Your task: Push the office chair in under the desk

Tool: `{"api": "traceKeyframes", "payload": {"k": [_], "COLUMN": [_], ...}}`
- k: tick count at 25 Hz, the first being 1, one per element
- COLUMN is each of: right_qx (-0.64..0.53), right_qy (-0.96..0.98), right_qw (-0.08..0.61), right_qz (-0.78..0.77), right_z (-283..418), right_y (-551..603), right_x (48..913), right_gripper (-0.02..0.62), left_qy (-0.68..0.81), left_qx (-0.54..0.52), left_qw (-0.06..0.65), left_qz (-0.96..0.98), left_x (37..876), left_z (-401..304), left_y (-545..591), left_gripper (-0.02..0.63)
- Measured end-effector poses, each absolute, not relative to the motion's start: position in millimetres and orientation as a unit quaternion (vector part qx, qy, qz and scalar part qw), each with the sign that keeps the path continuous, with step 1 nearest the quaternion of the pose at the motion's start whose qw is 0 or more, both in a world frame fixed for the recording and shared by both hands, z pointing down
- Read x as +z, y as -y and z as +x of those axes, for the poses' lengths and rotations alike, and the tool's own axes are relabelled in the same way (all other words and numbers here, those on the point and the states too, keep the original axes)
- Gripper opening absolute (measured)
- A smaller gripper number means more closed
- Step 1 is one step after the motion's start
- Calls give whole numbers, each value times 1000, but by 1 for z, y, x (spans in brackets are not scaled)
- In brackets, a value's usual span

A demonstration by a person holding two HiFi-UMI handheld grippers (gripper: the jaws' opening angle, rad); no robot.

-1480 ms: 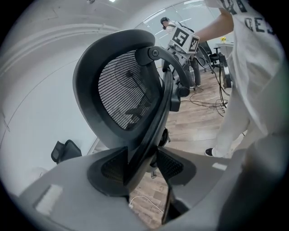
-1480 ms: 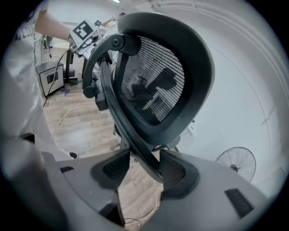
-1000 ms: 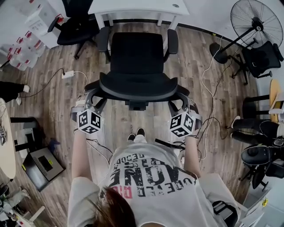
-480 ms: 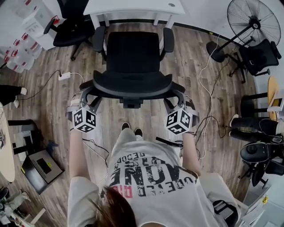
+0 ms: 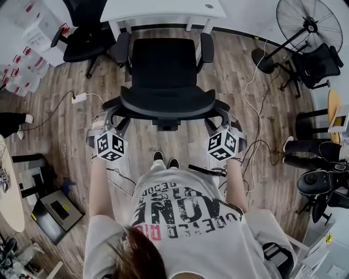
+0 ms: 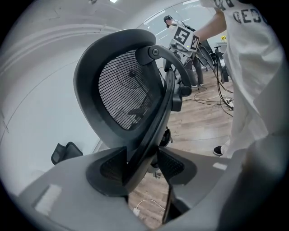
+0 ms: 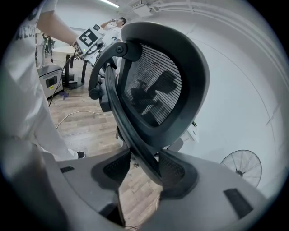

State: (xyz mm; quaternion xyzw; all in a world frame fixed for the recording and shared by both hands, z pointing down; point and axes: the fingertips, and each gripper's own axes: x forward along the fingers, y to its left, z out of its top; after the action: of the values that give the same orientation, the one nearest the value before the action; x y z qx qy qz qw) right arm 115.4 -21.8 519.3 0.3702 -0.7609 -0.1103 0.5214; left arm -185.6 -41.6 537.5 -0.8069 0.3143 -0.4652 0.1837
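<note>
The left gripper (image 6: 142, 163) has its 2 jaws pinched on the dark outer rim of the backrest (image 6: 128, 90), which rises between the pads, tilted. The right gripper (image 7: 141, 169) is clamped the same way on the rim at the other side. From above, the left gripper (image 5: 112, 122) and the right gripper (image 5: 222, 122) sit at the 2 ends of the curved backrest (image 5: 166, 104), with the person's shoes (image 5: 165, 159) on the wooden floor (image 5: 71, 131) just behind it. The office chair (image 5: 163, 68) faces the white worktop (image 5: 163, 7). The front of its seat and its 2 armrests reach the worktop's near edge, between the legs, but most of the seat is out in the open. A white cable (image 5: 253, 103) trails across the floor to the right, a standing fan (image 5: 310, 24) is in the far right corner, and another black chair (image 5: 86, 36) stands to the left of the worktop.
</note>
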Motion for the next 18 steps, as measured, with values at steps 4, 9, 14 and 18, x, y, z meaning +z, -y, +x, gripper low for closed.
{"api": "traceKeyframes", "payload": {"k": [4, 9, 14, 18], "right_qx": [-111, -111, -106, -108], "right_qy": [760, 757, 752, 751], "right_qw": [519, 519, 525, 524], "right_qz": [376, 380, 384, 387], "right_z": [112, 108, 106, 105], "right_y": [35, 49, 61, 62], "right_x": [519, 519, 519, 521], "right_gripper": [192, 191, 192, 192], "left_qy": [-312, -311, -306, -305], "left_qx": [-468, -468, -463, -461], "left_qw": [180, 182, 187, 194], "left_qz": [-807, -807, -810, -810], "left_x": [538, 538, 537, 538], "left_z": [-189, -193, -194, -195], "left_y": [58, 72, 86, 88], "left_gripper": [216, 216, 216, 216]}}
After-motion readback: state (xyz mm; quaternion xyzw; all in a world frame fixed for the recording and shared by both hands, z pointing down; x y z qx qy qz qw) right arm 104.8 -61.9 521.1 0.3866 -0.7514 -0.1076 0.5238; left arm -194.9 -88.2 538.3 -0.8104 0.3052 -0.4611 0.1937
